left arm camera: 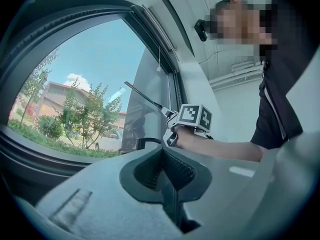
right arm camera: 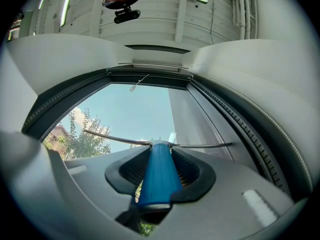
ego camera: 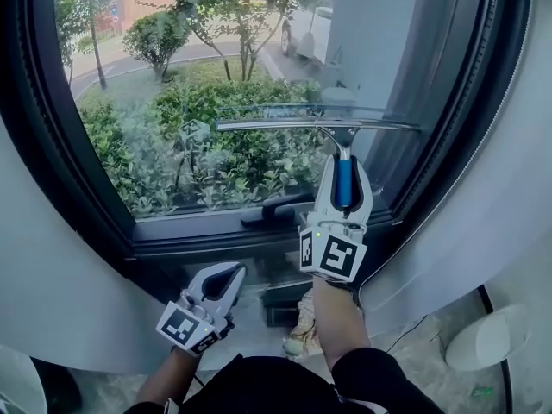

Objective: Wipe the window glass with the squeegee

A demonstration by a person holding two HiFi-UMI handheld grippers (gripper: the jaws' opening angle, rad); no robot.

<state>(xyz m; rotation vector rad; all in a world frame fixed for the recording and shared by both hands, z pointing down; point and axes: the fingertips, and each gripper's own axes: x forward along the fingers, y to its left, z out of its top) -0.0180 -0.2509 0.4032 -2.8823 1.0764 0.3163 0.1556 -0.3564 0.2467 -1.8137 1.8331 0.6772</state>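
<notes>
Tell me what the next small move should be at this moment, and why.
Probably draw the squeegee straight down the window glass toward the lower frame, keeping the blade level. The right gripper is shut on the blue handle, the blade lies horizontal about mid-pane, and there is glass below it. The left gripper hangs low, shut and empty.

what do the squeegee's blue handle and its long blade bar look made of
Blue squeegee handle: probably smooth plastic or rubber, with even colour and a soft sheen. Long thin blade bar: looks like bare metal, perhaps steel or aluminium, with a bright silvery line along its edge.
</notes>
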